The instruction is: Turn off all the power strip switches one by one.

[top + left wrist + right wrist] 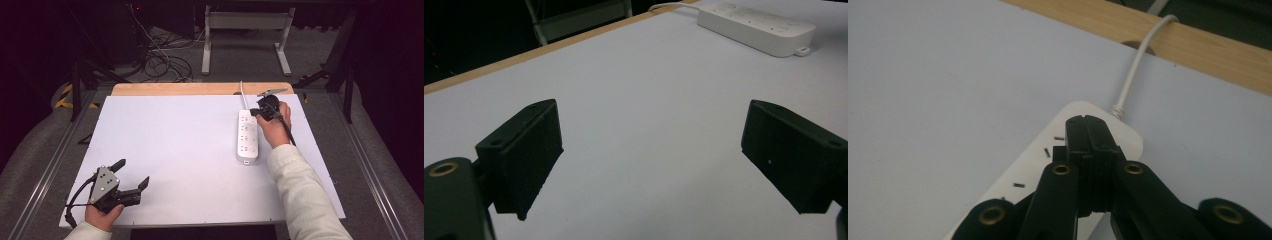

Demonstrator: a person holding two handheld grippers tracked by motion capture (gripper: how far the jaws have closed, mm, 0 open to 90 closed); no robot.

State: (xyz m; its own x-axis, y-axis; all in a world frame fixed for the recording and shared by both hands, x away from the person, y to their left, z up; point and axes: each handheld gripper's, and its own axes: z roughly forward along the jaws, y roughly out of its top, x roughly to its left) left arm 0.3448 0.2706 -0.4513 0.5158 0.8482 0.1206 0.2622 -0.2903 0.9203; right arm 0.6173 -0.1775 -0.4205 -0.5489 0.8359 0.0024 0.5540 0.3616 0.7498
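High view: the white power strip lies near the tabletop's far right corner, with the right tool over its far end. The left tool rests near the front left corner, spread wide and holding nothing.

Left gripper view: both jaws stand far apart over bare tabletop; the power strip lies well apart.

Right gripper view: the right tool, jaws pressed together with nothing between them, sits over the power strip's cord end.

Right gripper (jaws together) sits over the power strip's far end; left gripper gapes apart.
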